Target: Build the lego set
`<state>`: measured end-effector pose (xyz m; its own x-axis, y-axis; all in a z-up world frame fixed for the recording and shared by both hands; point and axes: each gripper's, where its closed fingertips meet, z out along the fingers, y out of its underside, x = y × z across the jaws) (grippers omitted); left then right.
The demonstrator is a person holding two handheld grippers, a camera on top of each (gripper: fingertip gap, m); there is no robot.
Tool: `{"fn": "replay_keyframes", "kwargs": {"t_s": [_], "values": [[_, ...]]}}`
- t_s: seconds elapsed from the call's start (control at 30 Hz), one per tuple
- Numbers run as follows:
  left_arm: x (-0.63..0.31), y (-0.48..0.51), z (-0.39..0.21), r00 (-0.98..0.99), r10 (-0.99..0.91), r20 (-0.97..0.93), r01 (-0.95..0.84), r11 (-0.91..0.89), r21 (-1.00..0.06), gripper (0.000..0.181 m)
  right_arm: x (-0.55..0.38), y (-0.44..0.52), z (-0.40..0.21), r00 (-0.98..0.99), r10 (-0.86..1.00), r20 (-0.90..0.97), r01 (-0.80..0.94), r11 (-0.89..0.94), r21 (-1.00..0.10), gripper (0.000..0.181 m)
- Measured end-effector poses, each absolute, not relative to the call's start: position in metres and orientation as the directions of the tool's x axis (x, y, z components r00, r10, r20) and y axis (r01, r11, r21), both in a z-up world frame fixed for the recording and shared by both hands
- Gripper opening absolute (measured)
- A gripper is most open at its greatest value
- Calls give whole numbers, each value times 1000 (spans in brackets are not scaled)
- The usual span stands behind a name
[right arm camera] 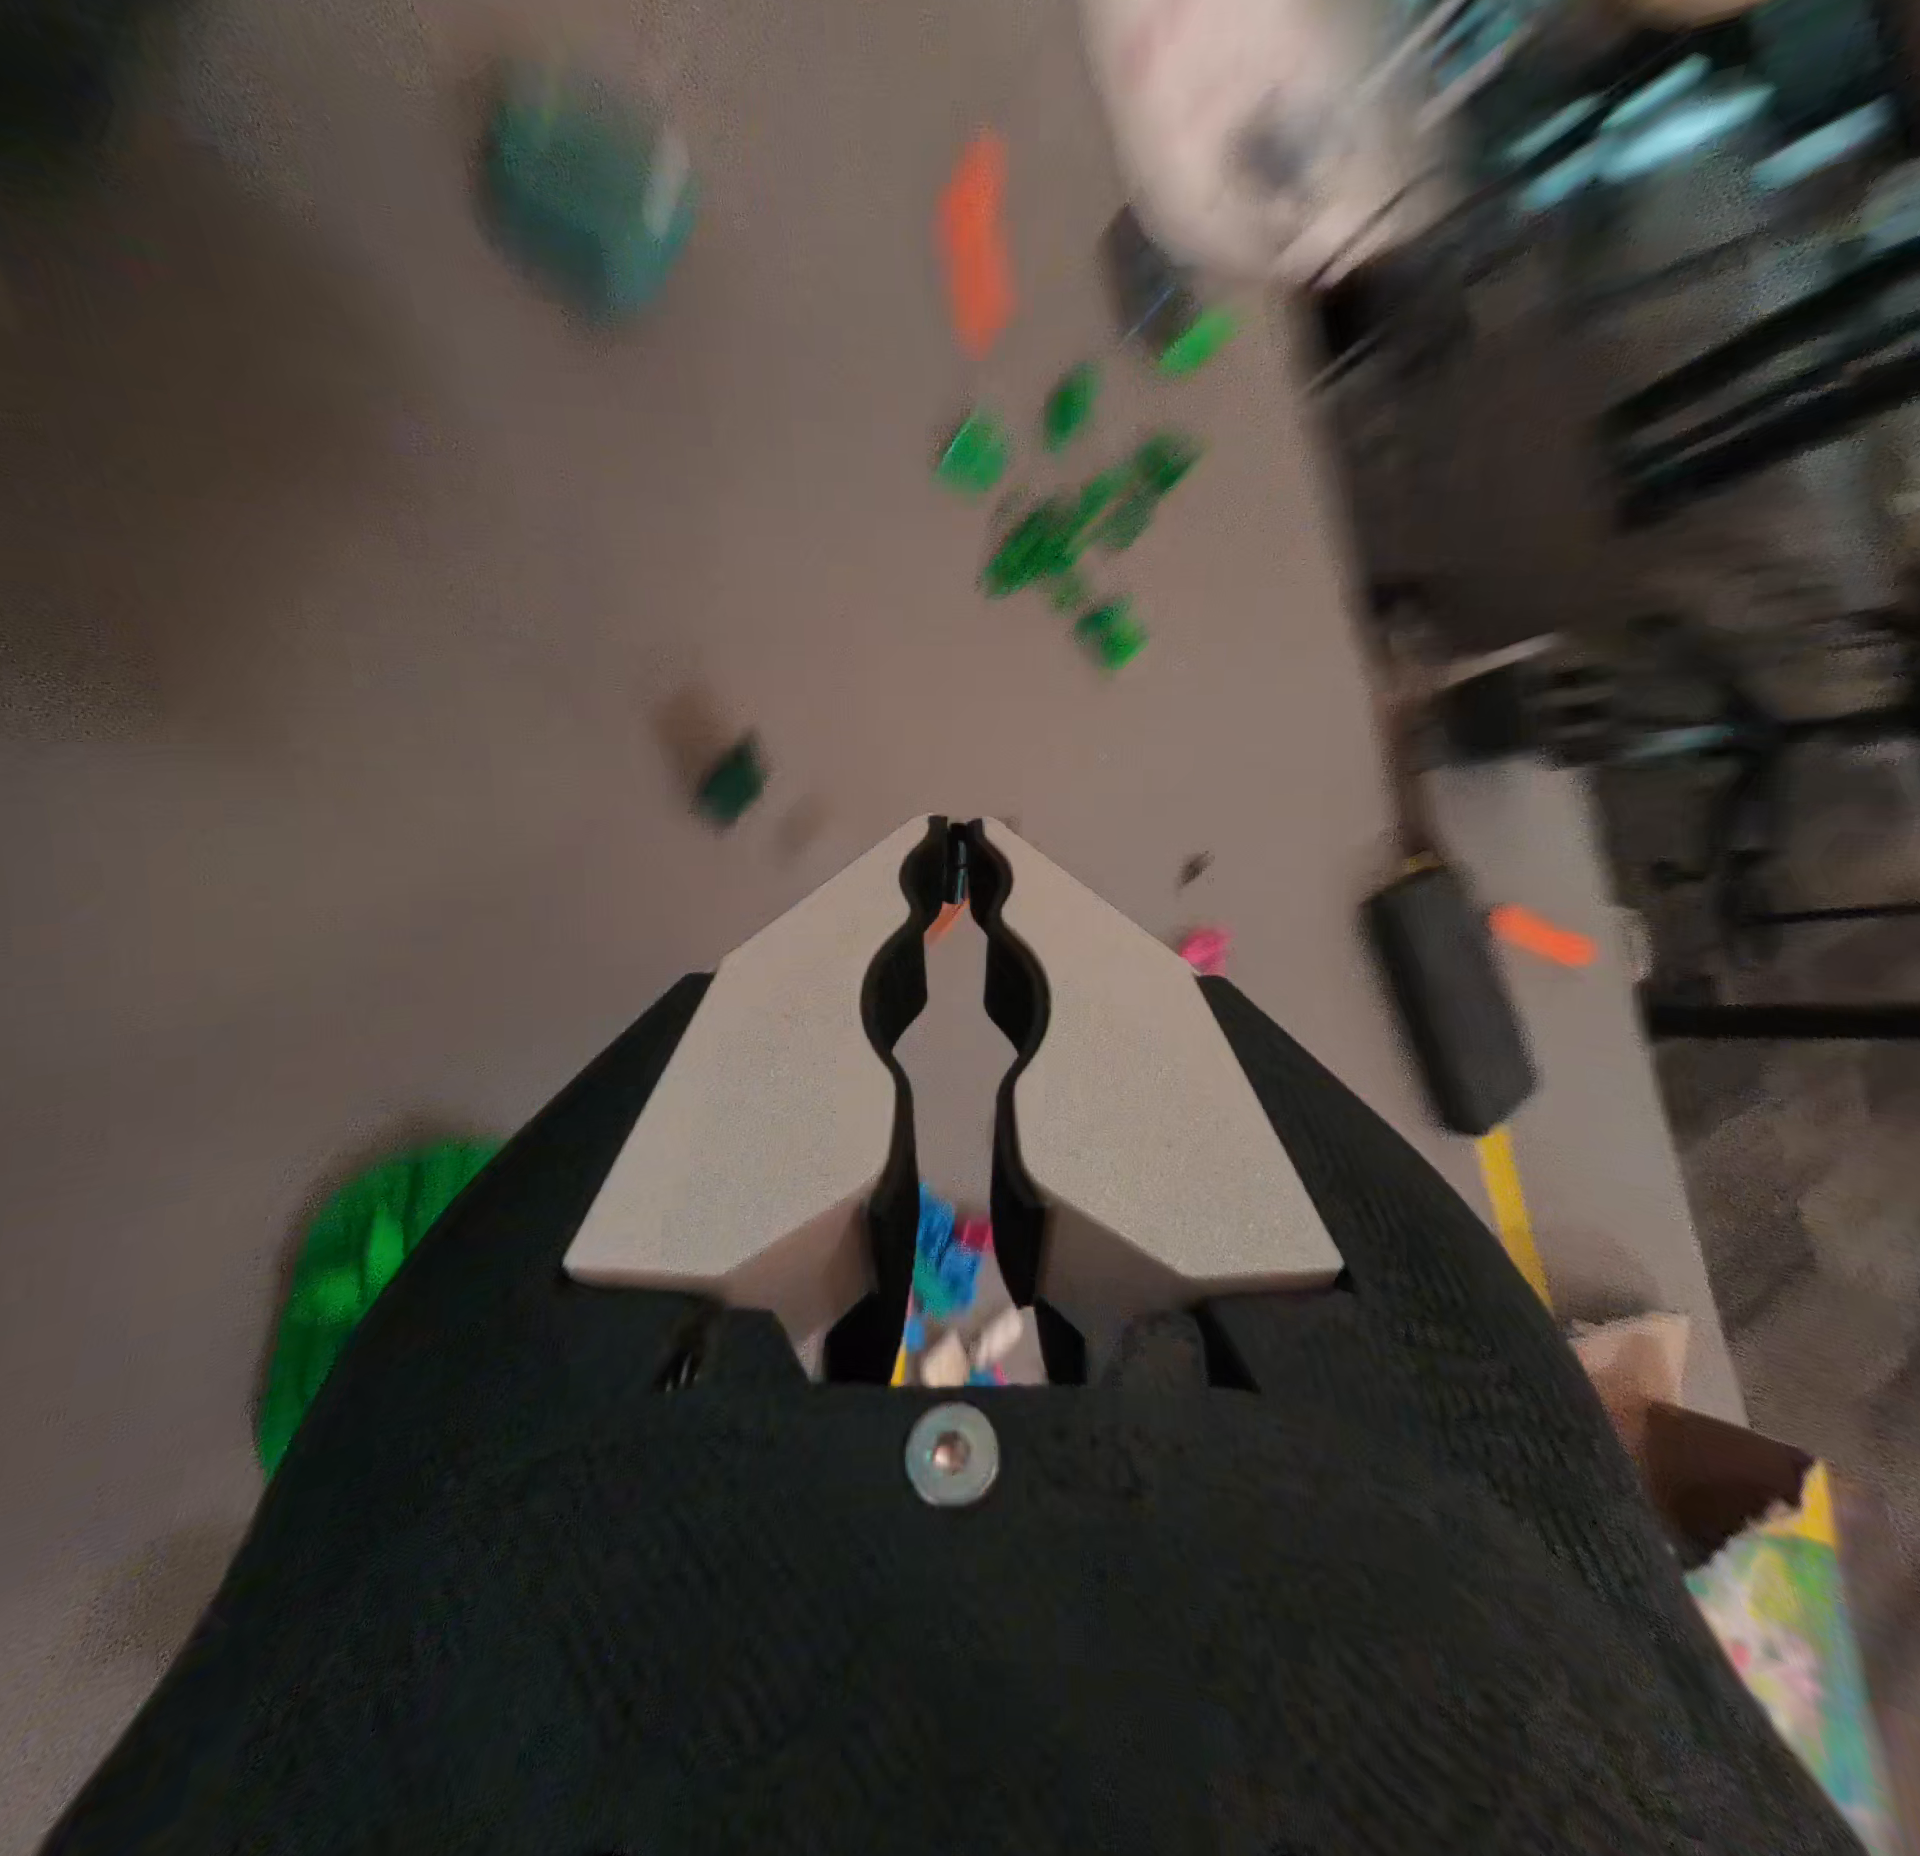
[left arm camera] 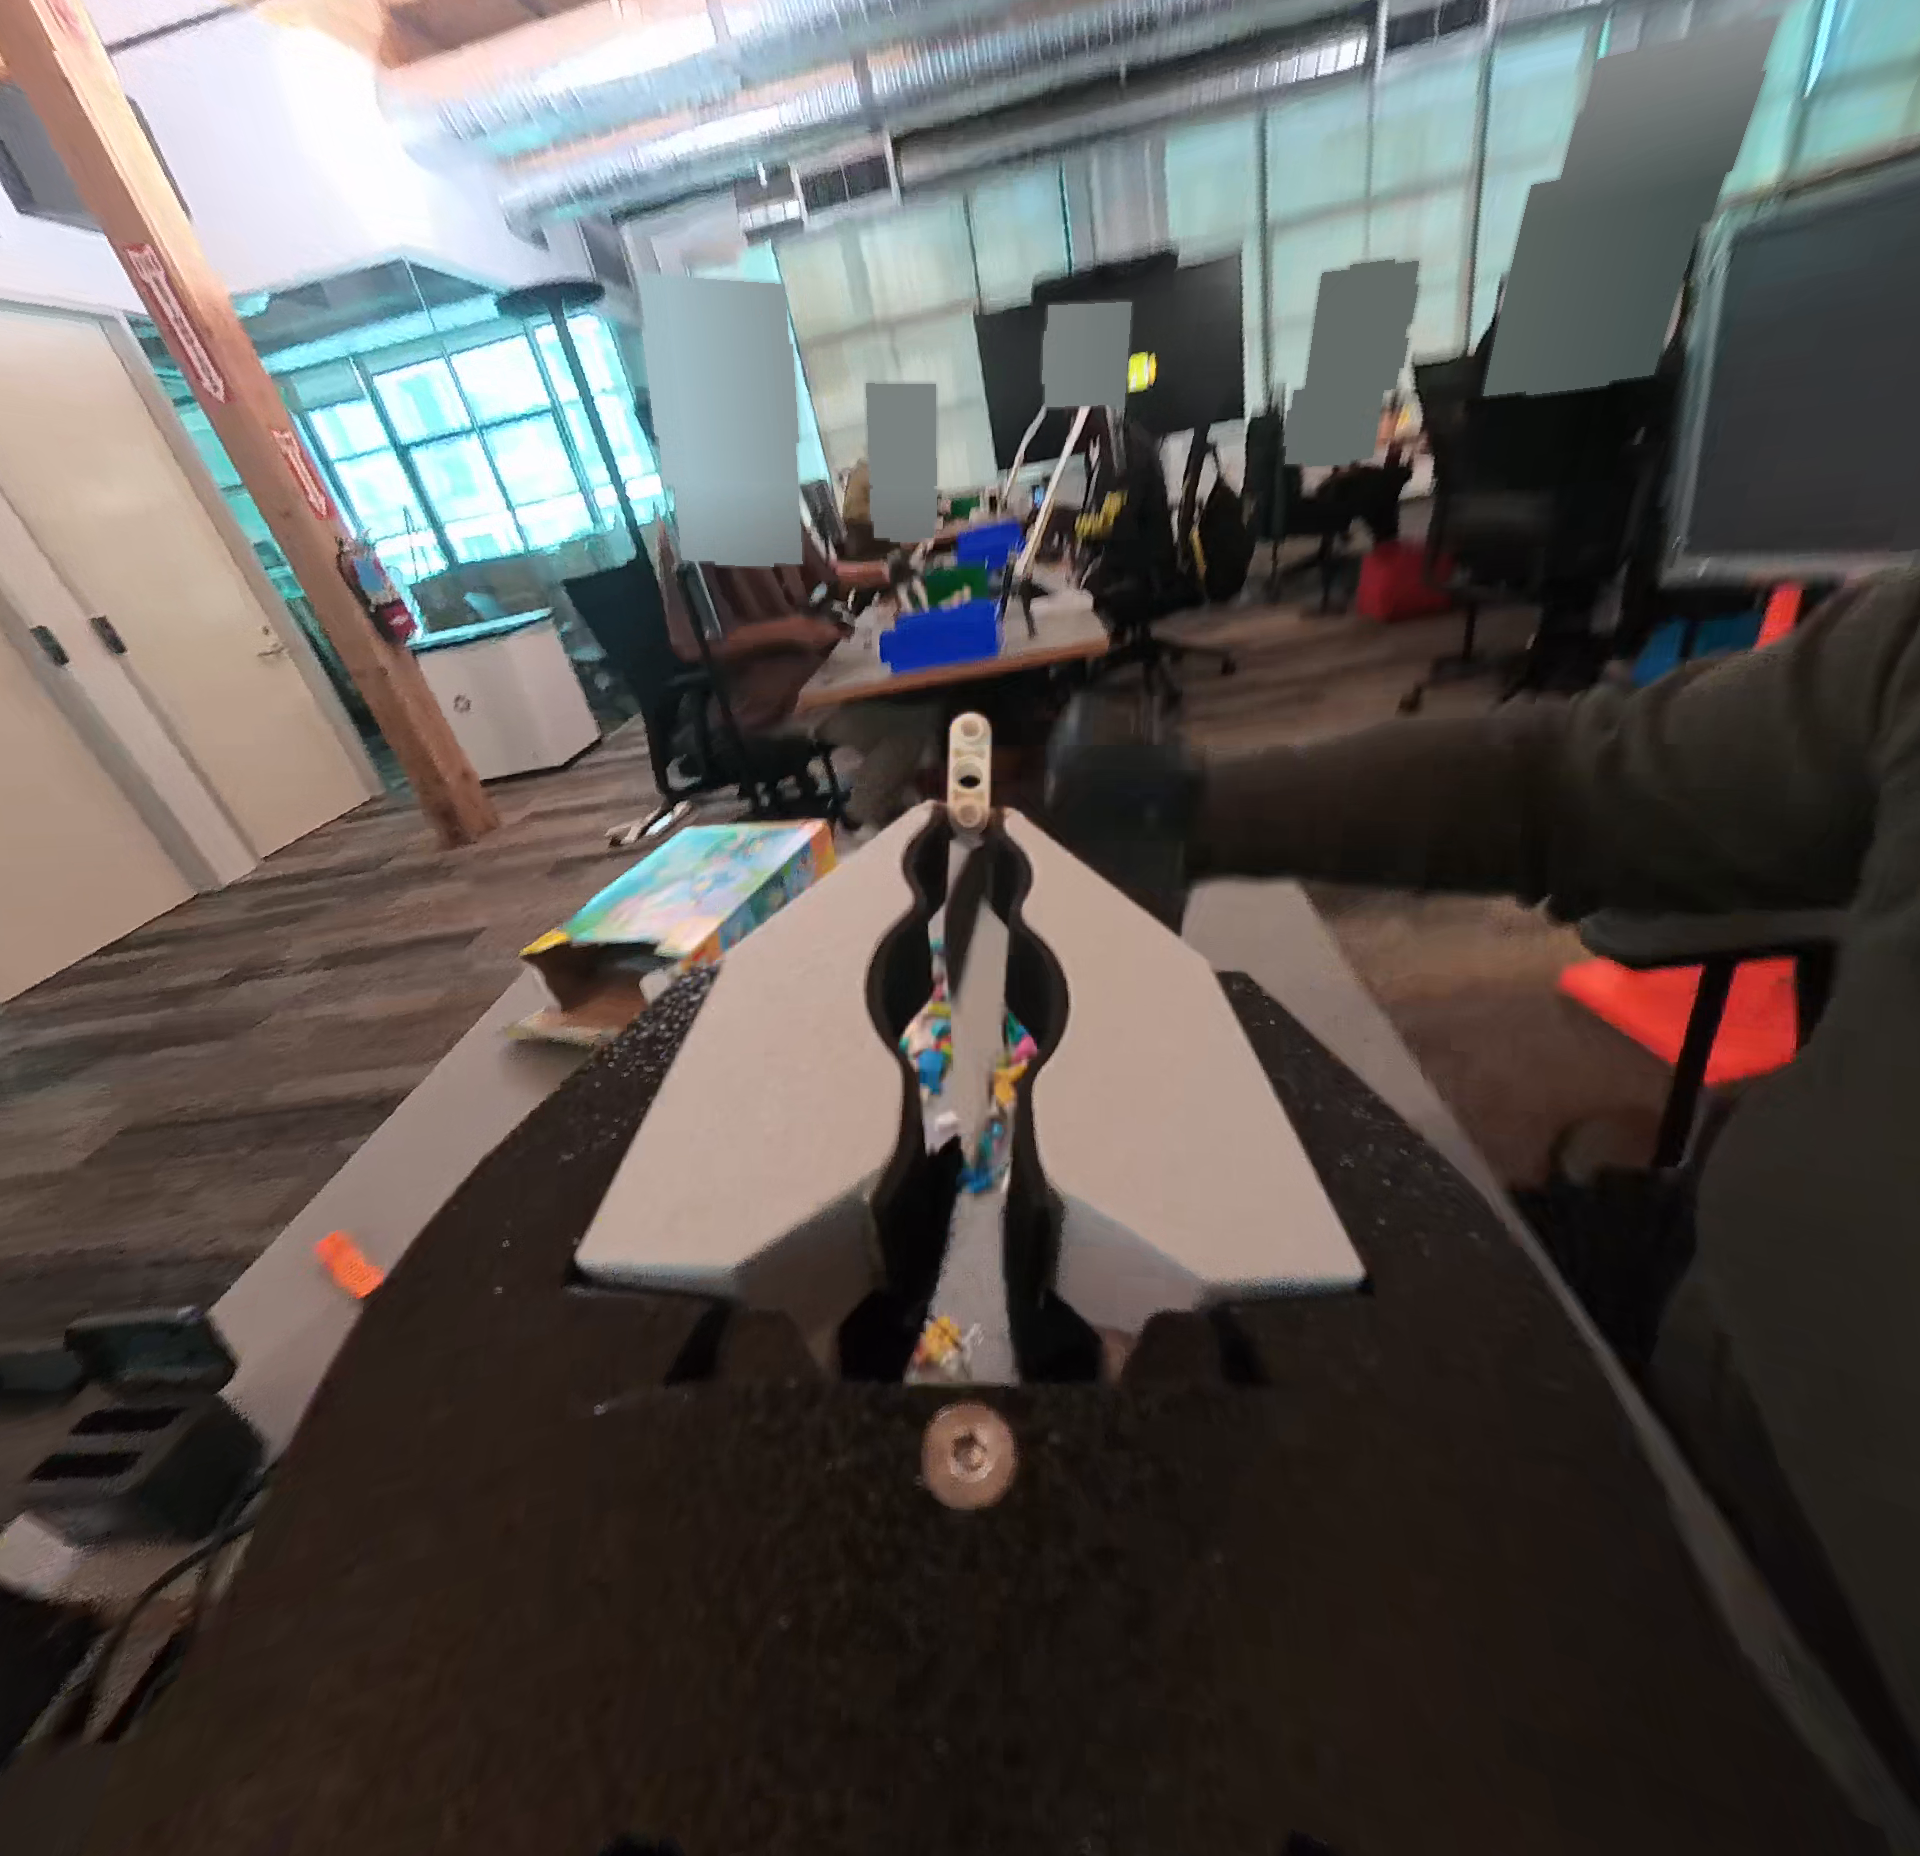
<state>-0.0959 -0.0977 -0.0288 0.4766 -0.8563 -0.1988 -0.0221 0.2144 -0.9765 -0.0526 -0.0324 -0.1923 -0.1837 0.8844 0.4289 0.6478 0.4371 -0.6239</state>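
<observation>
In the left wrist view my left gripper (left arm camera: 968,819) is shut on a cream lego beam with holes (left arm camera: 968,762), which sticks up past the fingertips above the grey table (left arm camera: 416,1131). Loose coloured lego pieces (left arm camera: 971,1063) show through the gap between the fingers. The right wrist view is motion-blurred. My right gripper (right arm camera: 954,832) is shut above the table, with a thin dark sliver at the tips that I cannot identify. Green lego pieces (right arm camera: 1081,518), a lone green piece (right arm camera: 732,767) and an orange piece (right arm camera: 971,237) lie beyond it.
An opened lego box (left arm camera: 696,892) lies on the table's far left. An orange piece (left arm camera: 348,1264) sits at the left edge. A person's dark-sleeved arm (left arm camera: 1558,798) reaches in from the right. A green object (right arm camera: 353,1276), a teal object (right arm camera: 582,185) and a black cylinder (right arm camera: 1449,1006) lie on the table. The grippers' ends are close to 20 centimetres from one another. To the green object (right arm camera: 353,1276): right tips about 20 centimetres, left tips about 35 centimetres.
</observation>
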Motion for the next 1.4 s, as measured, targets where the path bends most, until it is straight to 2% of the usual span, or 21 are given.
{"fn": "replay_keyframes", "kwargs": {"t_s": [0.07,0.13,0.2,0.27,0.4,0.57,0.83,1.0,1.4], "values": [[-88,-94,-37,488,-846,-215,-83,200,-976,4,-57,-33,-111,47,915,400,426,344,-837,3],[-80,-89,-40,507,-840,-191,-96,165,-982,5,-52,-33,-48,235,882,409,256,350,-901,2],[-68,-89,-47,490,-854,-176,-124,132,-983,4,-58,-59,-22,201,896,396,176,365,-914,2],[-60,-86,-55,489,-855,-173,-164,105,-981,4,-68,-87,-15,84,940,331,138,318,-938,2],[-51,-88,-65,450,-883,-133,-193,49,-980,4,-77,-102,-30,-51,974,222,258,228,-939,2],[-54,-91,-74,425,-899,-103,-223,6,-975,5,-76,-97,-50,-112,984,136,410,170,-896,2],[-53,-93,-83,395,-915,-88,-255,-18,-967,4,-75,-99,-62,-188,943,276,542,334,-772,2],[-46,-96,-80,353,-933,-71,-225,-11,-974,4,-71,-104,-66,-238,919,314,559,394,-730,2],[-47,-100,-79,330,-942,-66,-221,-9,-975,4,-66,-106,-54,-195,934,301,489,358,-795,1]]}}
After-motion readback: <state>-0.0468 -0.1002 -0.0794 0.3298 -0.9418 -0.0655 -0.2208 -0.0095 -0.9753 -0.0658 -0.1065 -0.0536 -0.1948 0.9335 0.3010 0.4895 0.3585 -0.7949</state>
